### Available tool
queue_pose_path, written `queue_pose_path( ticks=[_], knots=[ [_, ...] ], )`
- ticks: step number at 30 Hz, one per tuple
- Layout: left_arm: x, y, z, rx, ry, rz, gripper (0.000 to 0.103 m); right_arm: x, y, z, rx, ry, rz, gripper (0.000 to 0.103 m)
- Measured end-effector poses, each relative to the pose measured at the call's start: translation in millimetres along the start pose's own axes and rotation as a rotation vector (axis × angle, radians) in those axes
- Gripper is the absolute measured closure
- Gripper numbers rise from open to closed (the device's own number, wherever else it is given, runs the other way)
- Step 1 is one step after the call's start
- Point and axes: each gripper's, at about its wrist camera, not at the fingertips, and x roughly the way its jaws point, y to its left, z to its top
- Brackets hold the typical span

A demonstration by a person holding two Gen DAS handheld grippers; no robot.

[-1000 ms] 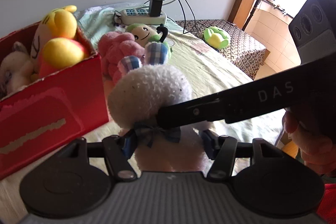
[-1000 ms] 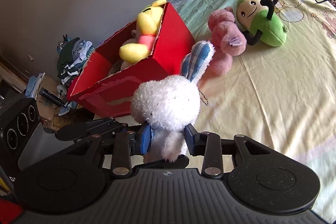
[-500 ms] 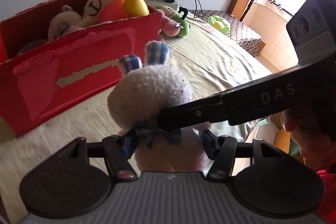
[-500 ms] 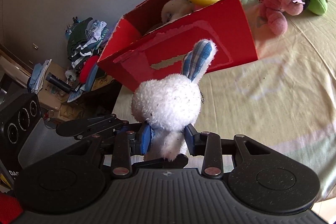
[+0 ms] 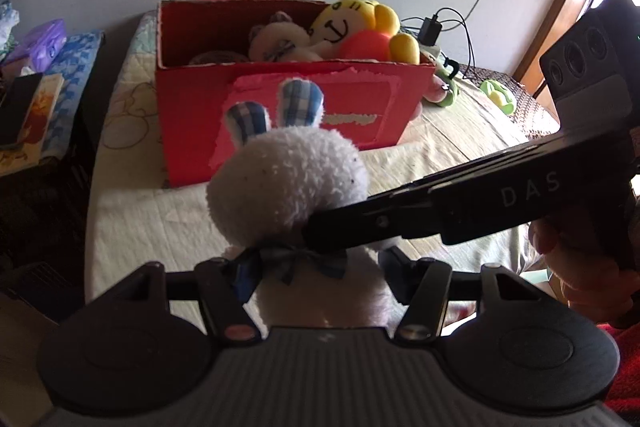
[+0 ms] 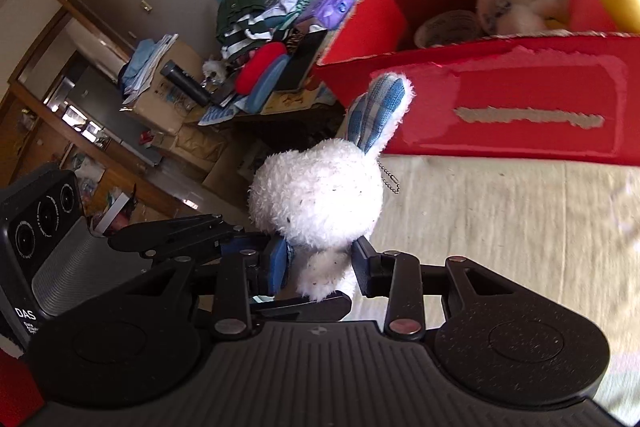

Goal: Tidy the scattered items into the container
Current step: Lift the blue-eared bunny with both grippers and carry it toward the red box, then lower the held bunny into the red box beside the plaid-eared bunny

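A white plush bunny (image 5: 288, 179) with blue checked ears hangs over the bed, held from two sides. My left gripper (image 5: 320, 273) is shut on its body just under the bow. My right gripper (image 6: 320, 263) is shut on the same bunny (image 6: 320, 195) lower down, and its black arm crosses the left wrist view from the right. Straight ahead stands the red cardboard box (image 5: 280, 115), long side facing me. Inside it lie a yellow and orange plush (image 5: 360, 27) and a pale bear (image 5: 276, 41). The box (image 6: 520, 99) is up and to the right in the right wrist view.
A green plush (image 5: 444, 87) peeks out behind the box's right end, with a smaller green toy (image 5: 498, 95) farther right. A charger and cables (image 5: 430, 27) lie by the wall. Left of the bed stands a cluttered side table (image 6: 260, 27) with clothes and books.
Both grippers have carried the bunny sideways along the bed. The red box has swung from the left to straight ahead, and the pink plush has slipped out of sight behind it.
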Motion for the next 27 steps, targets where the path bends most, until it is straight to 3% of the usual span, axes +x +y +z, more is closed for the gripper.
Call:
queue_pose_path(
  ticks=[7, 15, 27],
  knots=[
    [-25, 3, 23, -0.040, -0.094, 0.100, 0.042, -3, 7, 31, -0.067, -0.029, 0.088, 0.066],
    [-18, 4, 65, -0.048, -0.160, 0.139, 0.042, -11, -6, 66, -0.096, -0.077, 0.116, 0.065],
    [21, 3, 124, -0.005, -0.195, 0.137, 0.042, -15, -33, 113, -0.060, -0.149, 0.046, 0.066]
  ],
)
